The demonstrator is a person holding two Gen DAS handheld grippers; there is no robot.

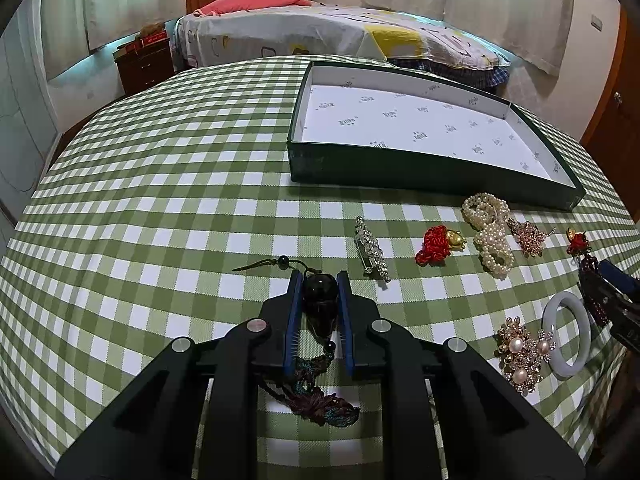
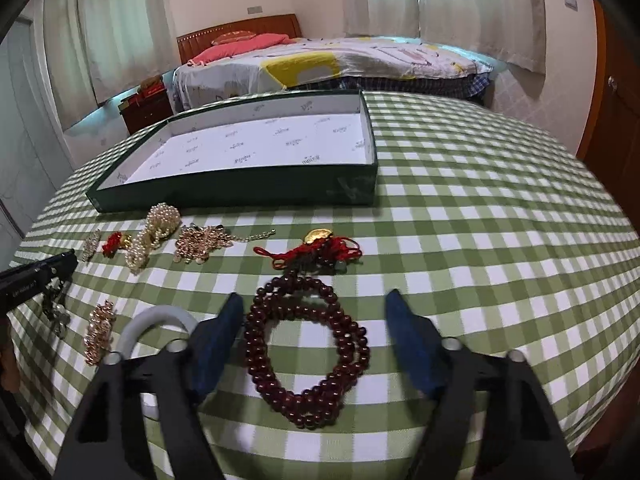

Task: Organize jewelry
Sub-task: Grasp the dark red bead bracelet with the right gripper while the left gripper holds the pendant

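Broadly, the checked green-and-white tabletop [image 1: 160,184] carried everything, with a bed [image 1: 320,36] beyond its far edge. A shallow dark-green box [image 1: 400,168] with a white printed lining sat toward the far side, its long axis running left to right. Nearer than the box, a row of jewelry ran across: a rhinestone brooch [image 1: 372,248], a red knotted charm [image 1: 436,245], a pearl bracelet cluster [image 1: 490,232] and a gold filigree brooch [image 1: 528,236]. Nearer still lay a pale jade bangle [image 1: 568,332] just beside a pearl-and-gold flower brooch [image 1: 522,356].

The left hand-held gripper [image 1: 319,296] was clamped tight on a dark pendant [image 1: 319,300], whose long axis ran near to far between the blue pads; its braided cord [image 1: 316,400] trailed toward the camera, partly hidden under the gripper's frame.

The right hand-held gripper [image 2: 314,336] stood partly open, its pads on either side of a dark red bead bracelet [image 2: 308,352] without touching it. The bracelet's loop lay flat, elongated near to far, its red tassel and gold charm [image 2: 318,236] pointing toward the box. The bangle was half covered by this gripper's left finger, and motion blur softened the pads.
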